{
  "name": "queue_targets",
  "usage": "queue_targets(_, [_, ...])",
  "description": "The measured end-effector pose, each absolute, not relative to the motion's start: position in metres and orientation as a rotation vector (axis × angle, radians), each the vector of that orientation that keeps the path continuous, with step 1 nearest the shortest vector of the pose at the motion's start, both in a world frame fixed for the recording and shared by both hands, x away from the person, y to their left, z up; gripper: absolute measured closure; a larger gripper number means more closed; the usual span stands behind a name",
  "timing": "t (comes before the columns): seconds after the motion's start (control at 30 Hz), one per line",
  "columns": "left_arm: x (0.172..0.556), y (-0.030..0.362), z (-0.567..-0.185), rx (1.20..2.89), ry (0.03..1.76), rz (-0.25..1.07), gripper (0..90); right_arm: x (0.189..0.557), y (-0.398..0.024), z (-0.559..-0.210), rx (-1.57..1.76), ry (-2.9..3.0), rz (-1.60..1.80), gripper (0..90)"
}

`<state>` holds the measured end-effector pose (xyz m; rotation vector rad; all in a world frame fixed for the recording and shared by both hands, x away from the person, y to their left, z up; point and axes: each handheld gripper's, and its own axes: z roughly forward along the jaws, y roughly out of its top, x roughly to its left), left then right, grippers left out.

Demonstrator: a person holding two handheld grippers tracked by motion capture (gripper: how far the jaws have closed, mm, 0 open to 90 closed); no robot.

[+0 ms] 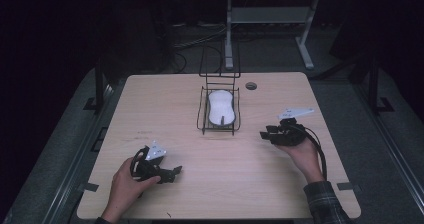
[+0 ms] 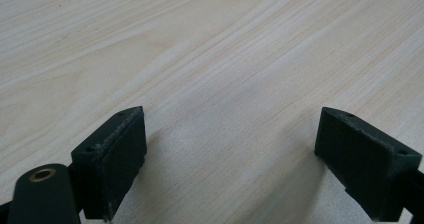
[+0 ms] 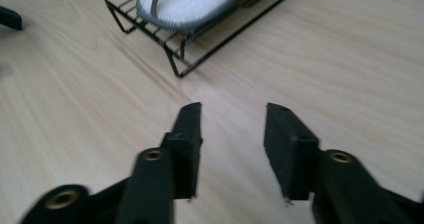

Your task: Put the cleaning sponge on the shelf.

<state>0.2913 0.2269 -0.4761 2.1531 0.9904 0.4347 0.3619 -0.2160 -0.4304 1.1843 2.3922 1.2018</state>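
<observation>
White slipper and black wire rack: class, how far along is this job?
Done: the white slipper with grey trim lies in the black wire rack. In hand: nothing; the right hand-held gripper is open beside the rack. Left: perhaps only withdrawing.

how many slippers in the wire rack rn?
1. A single white slipper lies flat in the black wire rack at the table's far middle, also seen in the right gripper view. Nothing shows of a second one tucked beneath it.
</observation>
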Motion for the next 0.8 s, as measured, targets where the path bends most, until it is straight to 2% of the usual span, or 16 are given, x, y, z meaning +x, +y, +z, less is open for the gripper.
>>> queue_targets(0.13, [0.291,0.227,-0.476,2.153,0.990,0.435,12.4,0.348,-0.223,-0.437,1.199,2.388,1.149,37.2])
queue_targets(0.4, [0.291,0.227,-0.476,2.154,0.990,0.435,12.4,0.315,-0.240,-0.449,1.261,2.353,1.094,19.1])
queue_targets(0.8, [0.291,0.227,-0.476,2.153,0.990,0.435,12.4,0.270,-0.261,-0.472,1.329,2.312,0.971,7.4])
